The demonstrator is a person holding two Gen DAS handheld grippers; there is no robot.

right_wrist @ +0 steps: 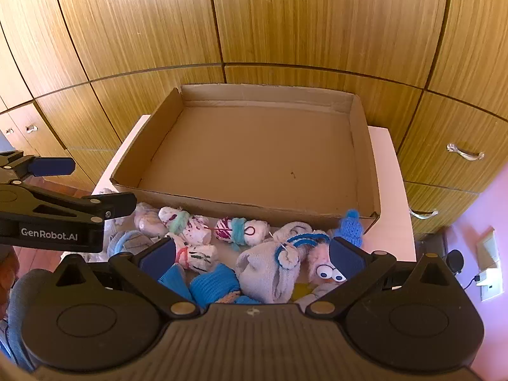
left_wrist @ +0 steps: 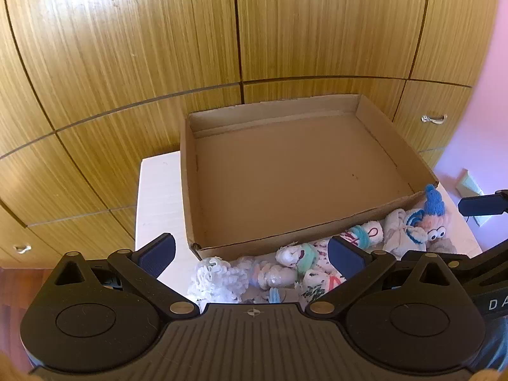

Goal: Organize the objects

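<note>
A shallow empty cardboard box (left_wrist: 190, 190) (right_wrist: 365, 165) sits on a small white table (left_wrist: 155, 197) (right_wrist: 393, 222). In front of it lies a pile of small sock dolls (left_wrist: 298, 255) (right_wrist: 193, 228), a grey knitted puppet (right_wrist: 270, 266) with googly eyes (right_wrist: 330, 273) and a blue knitted hat (left_wrist: 434, 203) (right_wrist: 350, 227). My left gripper (left_wrist: 250, 254) is open above the left part of the pile. My right gripper (right_wrist: 252, 254) is open above the grey puppet and blue knitted pieces (right_wrist: 212, 282). Both hold nothing.
Wooden cupboard doors and drawers (left_wrist: 158, 47) (right_wrist: 285, 25) with metal handles (right_wrist: 465, 152) stand behind the table. A pink wall (left_wrist: 489, 127) is at the right. The left gripper's body (right_wrist: 57, 219) shows at the left of the right wrist view.
</note>
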